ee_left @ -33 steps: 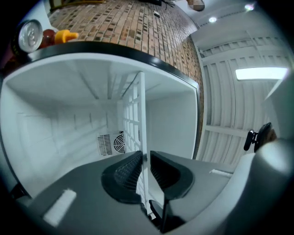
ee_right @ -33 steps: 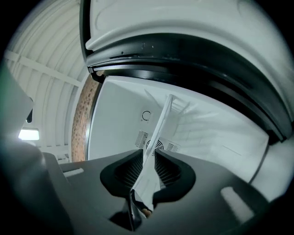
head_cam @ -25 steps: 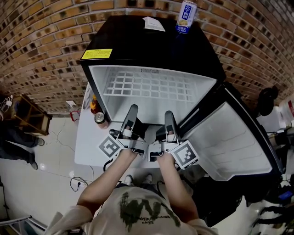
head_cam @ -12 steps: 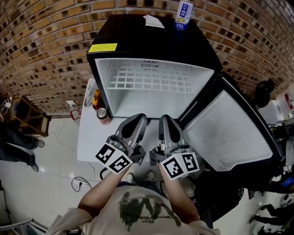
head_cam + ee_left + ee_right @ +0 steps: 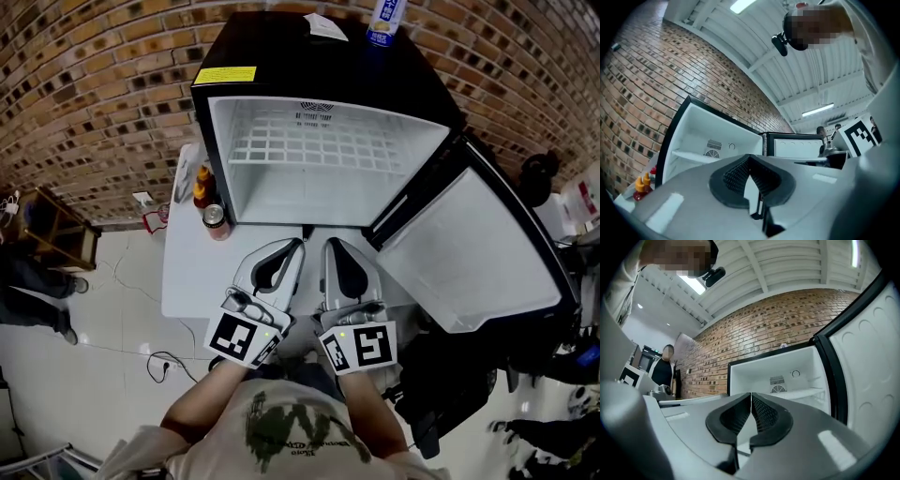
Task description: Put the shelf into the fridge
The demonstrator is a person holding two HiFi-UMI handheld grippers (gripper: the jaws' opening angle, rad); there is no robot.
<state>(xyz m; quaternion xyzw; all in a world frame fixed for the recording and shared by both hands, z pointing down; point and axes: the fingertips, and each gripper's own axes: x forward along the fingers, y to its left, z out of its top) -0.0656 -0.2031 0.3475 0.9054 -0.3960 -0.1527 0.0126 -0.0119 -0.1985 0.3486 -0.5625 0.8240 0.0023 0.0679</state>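
Observation:
The black fridge [image 5: 281,56] stands open, and the white wire shelf [image 5: 319,150] lies level inside its white cavity. The shelf also shows as a pale ledge [image 5: 689,156] in the left gripper view and again [image 5: 801,393] in the right gripper view. My left gripper [image 5: 298,244] and right gripper [image 5: 330,244] hover side by side just in front of the fridge opening, clear of the shelf. Both are shut and hold nothing. The right jaws have just been closing, with nothing between them.
The fridge door [image 5: 469,253] swings wide open to the right. A sauce bottle [image 5: 201,187] and a can [image 5: 216,217] stand on a white surface [image 5: 187,281] left of the fridge. A drink carton [image 5: 384,21] and a paper [image 5: 323,26] rest on top. Brick wall behind.
Both grippers pulled back out of the fridge toward the person and rolled, so their marker cubes now face up. The right jaws closed.

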